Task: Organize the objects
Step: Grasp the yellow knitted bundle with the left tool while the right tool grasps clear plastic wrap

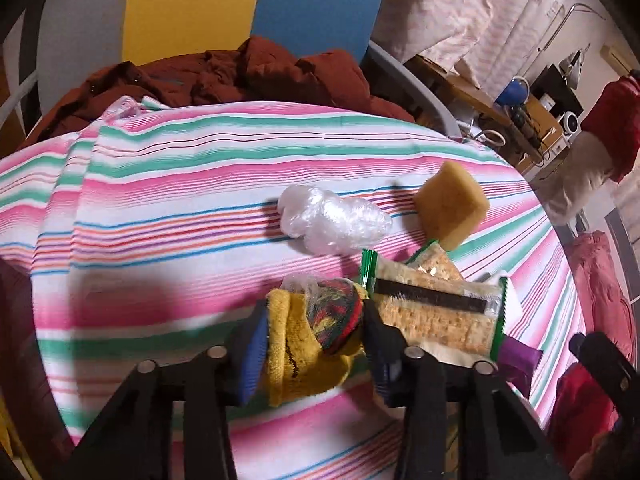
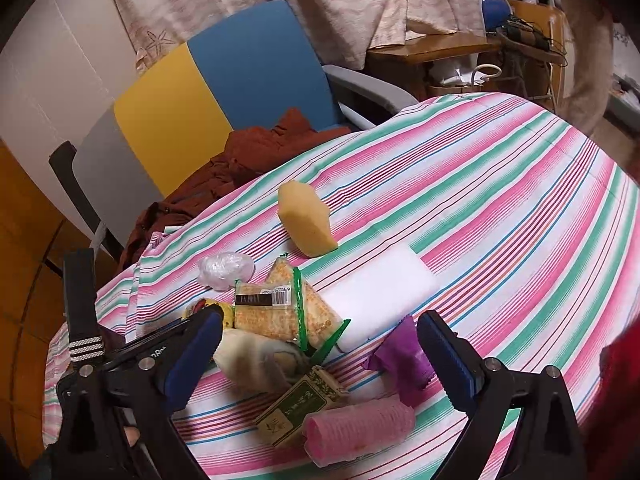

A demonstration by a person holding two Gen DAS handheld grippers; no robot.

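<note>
My left gripper (image 1: 316, 332) is shut on a yellow cloth bundle (image 1: 298, 344) with a red-green knitted piece (image 1: 338, 320), held just above the striped tablecloth (image 1: 180, 184). Right of it lie two green-edged cracker packs (image 1: 436, 308), a clear plastic wad (image 1: 332, 220) and a yellow sponge (image 1: 450, 202). My right gripper (image 2: 320, 356) is open and empty over the pile: cracker packs (image 2: 276, 308), a cream wrapped roll (image 2: 256, 356), a green box (image 2: 300, 404), a pink roll (image 2: 360, 428), a purple wrapper (image 2: 404, 356), a white foam block (image 2: 376, 292) and the sponge (image 2: 306, 220).
A chair (image 2: 224, 76) with blue, yellow and grey panels stands behind the table, with a rust-brown jacket (image 1: 248, 76) on its seat. A wooden desk (image 2: 440, 48) with cables is at the back right. The table edge curves close on the right.
</note>
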